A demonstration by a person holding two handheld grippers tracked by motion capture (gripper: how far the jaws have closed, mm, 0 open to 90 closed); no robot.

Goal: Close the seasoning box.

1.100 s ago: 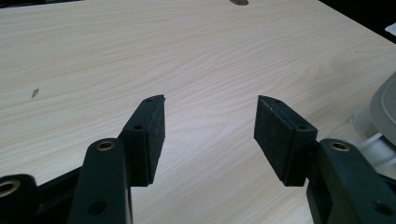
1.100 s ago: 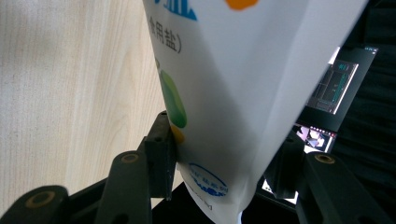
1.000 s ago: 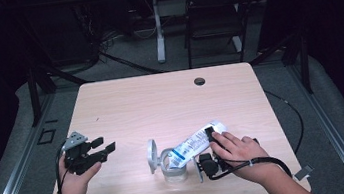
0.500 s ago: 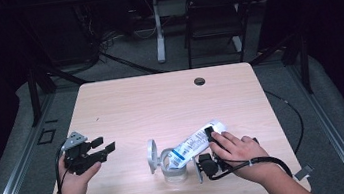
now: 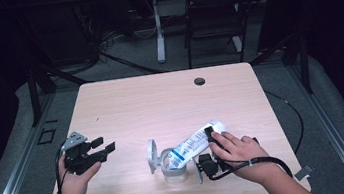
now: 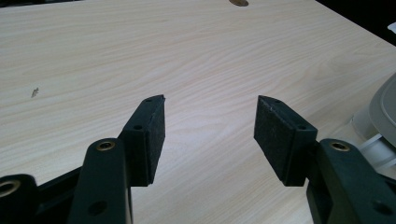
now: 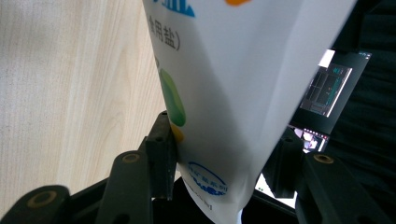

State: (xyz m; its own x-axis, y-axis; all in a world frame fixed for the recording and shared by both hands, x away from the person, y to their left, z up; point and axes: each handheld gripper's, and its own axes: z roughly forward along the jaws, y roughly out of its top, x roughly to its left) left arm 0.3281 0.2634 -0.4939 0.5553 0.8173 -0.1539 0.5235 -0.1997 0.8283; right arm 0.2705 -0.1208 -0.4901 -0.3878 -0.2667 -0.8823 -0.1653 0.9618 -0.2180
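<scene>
Altogether, one pale wooden bench (image 5: 161, 103) carries one clear round jar (image 5: 174, 170) with one grey hinged lid (image 5: 153, 156). One white printed pouch (image 5: 194, 144) slants into the jar, clamped in the right claw (image 7: 224, 154). Left claw (image 6: 210, 135) gapes empty, well apart.

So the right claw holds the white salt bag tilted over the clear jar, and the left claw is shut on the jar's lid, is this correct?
Not fully. The left claw is open and holds nothing: the left gripper view shows bare table between its pads. The lid stands beside the clear jar. The rest is right: the right claw holds the white salt bag tilted over the jar.
</scene>
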